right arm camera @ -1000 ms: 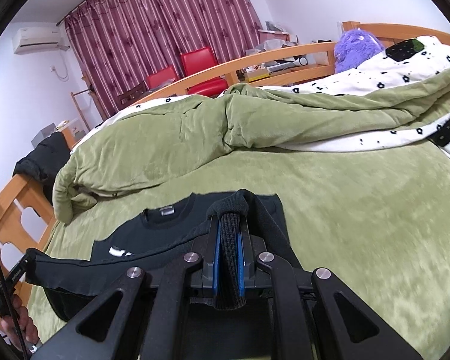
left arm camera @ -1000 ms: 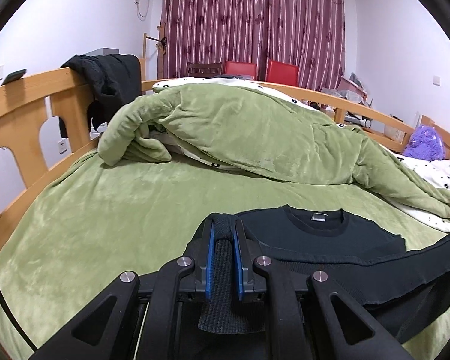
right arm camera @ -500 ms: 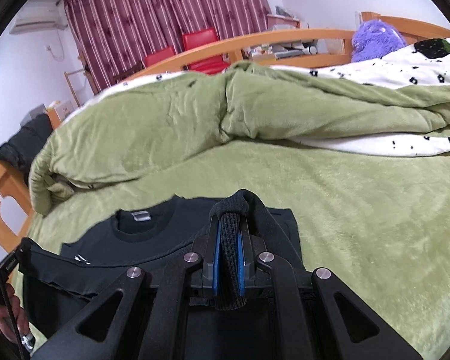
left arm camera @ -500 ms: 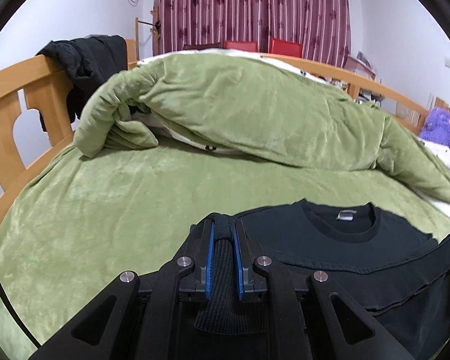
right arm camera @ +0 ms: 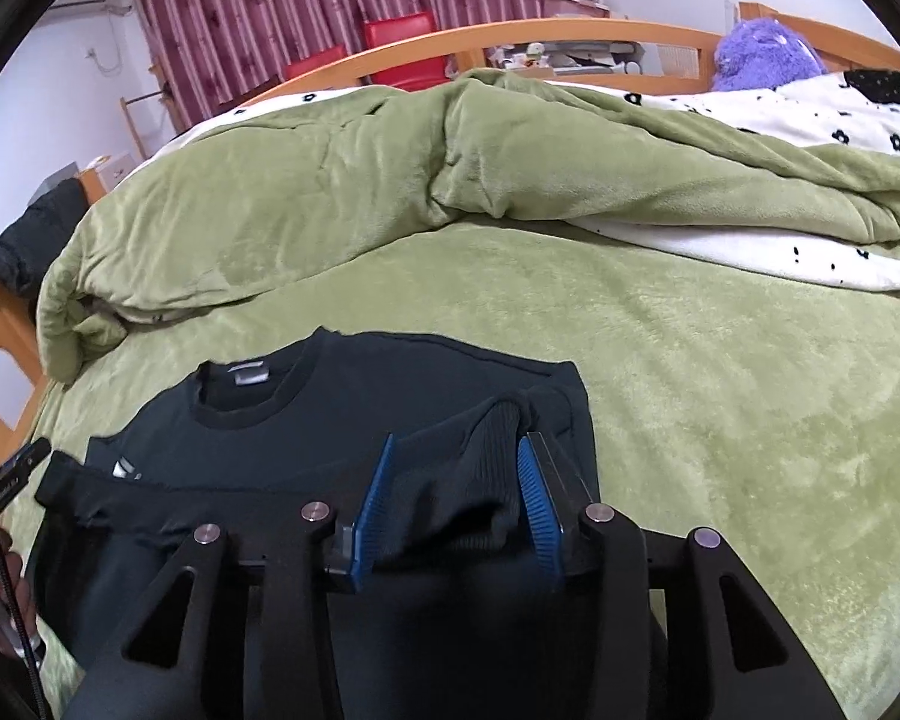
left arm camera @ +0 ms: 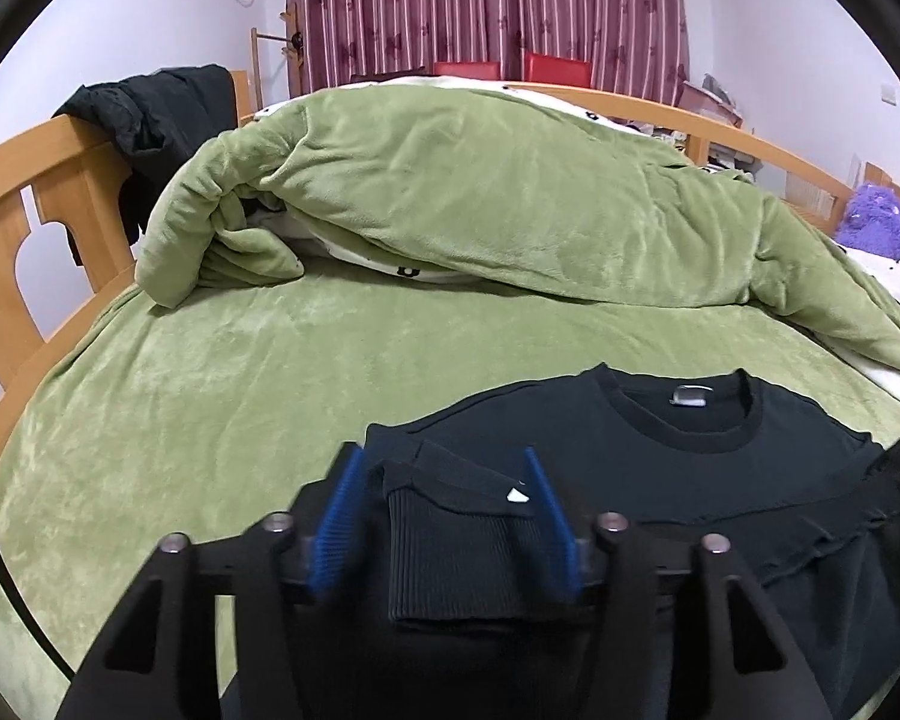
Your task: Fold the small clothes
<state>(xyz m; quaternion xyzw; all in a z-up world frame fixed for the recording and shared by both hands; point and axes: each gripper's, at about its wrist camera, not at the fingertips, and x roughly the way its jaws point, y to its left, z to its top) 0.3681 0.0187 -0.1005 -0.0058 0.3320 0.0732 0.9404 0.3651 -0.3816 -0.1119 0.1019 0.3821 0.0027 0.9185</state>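
Note:
A small black sweatshirt point(left arm camera: 660, 450) lies on the green bed cover, collar and grey label towards the far side, its lower half folded up over the chest. My left gripper point(left arm camera: 444, 468) is open; the ribbed hem corner point(left arm camera: 450, 546) lies loose between its blue pads. My right gripper point(right arm camera: 456, 450) is open too, with the other ribbed hem corner point(right arm camera: 492, 462) slack between its pads. The sweatshirt also shows in the right wrist view point(right arm camera: 342, 408).
A bunched green duvet point(left arm camera: 480, 198) with a white spotted underside lies across the far side of the bed. A wooden bed rail point(left arm camera: 24, 204) with a black jacket point(left arm camera: 150, 114) is at the left. A purple plush toy point(right arm camera: 762, 54) sits at the far right.
Both grippers went from shut on the hem corners to open. They moved forward and lower over the bed, laying the folded hem on the sweatshirt's chest.

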